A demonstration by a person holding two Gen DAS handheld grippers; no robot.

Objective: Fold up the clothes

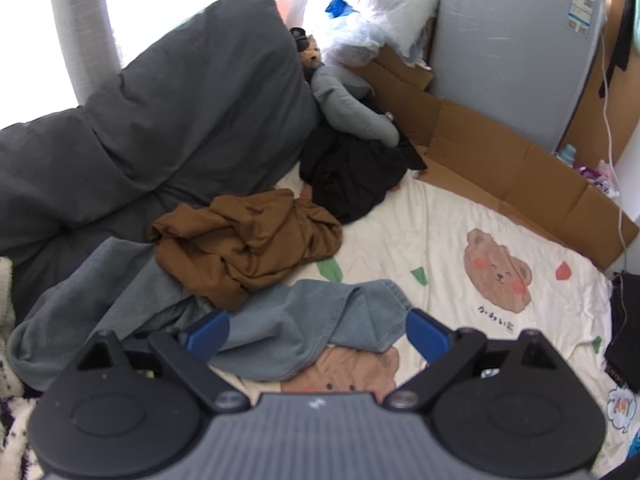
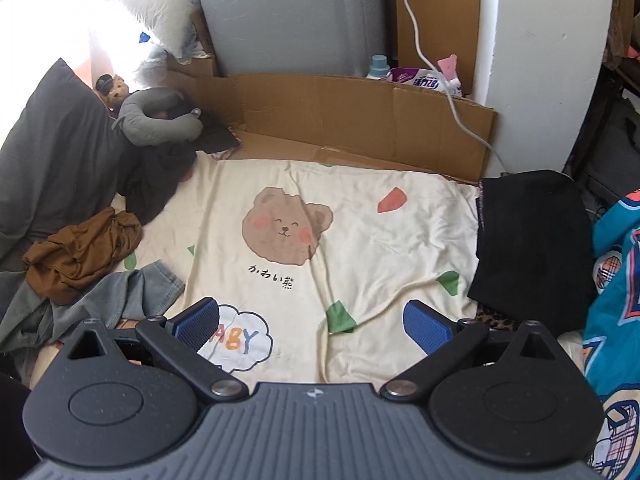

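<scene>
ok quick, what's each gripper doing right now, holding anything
left gripper: open, holding nothing, above the blue-grey garment.
right gripper: open, holding nothing, above the cream bear sheet.

Jeans [image 1: 296, 332] on bedsheet [image 1: 460, 216], crumpled shirt [image 1: 244, 244] just behind, pillow [image 1: 192, 92] farther back left

The left gripper [image 1: 316, 332] hangs over the bed with its blue pads wide apart, nothing pinched. Between and just beyond the jaws lies crumpled blue denim [image 1: 304, 336] on the bear-print sheet [image 1: 460, 240]. Further ahead sit a brown garment [image 1: 248, 244] and a black one [image 1: 352, 176].
</scene>
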